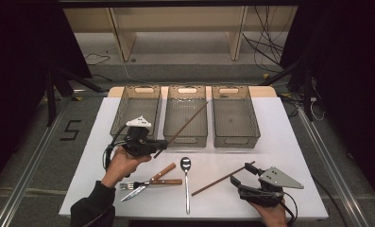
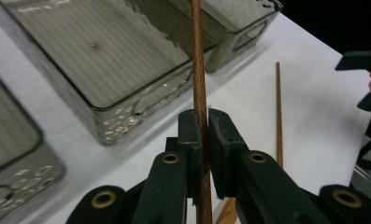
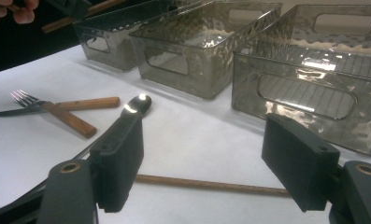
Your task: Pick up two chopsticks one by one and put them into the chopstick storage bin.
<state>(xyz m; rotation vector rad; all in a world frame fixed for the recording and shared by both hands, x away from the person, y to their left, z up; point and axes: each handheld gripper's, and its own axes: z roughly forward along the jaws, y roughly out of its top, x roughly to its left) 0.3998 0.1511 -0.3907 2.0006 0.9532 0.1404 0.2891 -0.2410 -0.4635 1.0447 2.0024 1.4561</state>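
A: Status of my left gripper (image 1: 162, 144)?

B: I read its jaws as fully closed on one wooden chopstick (image 1: 187, 123), clamped near the lower end. In the left gripper view the shaft (image 2: 198, 70) runs straight up between the pads. The stick is raised off the tabletop (image 1: 289, 156) and slants up over the middle bin (image 1: 187, 115).

A: And my right gripper (image 1: 238, 175)?

B: Jaws stand wide apart, holding nothing. It sits low at the right, and the second chopstick (image 3: 211, 185) lies flat on the tabletop between the pads, untouched by them.

A: Which step do I log?

B: I judge it as transport: one chopstick lifted and carried toward a bin, the other staged for pickup. Which bin is the target I cannot tell. All three bins look empty. Spoon (image 1: 186, 182), fork (image 1: 149, 183) and knife (image 1: 149, 181) lie on the tabletop, the fork and knife crossed.

A: Next move?

B: Lower the stick until it is level over the chosen bin, then open the left gripper. Keep the tip clear of the bin rim.
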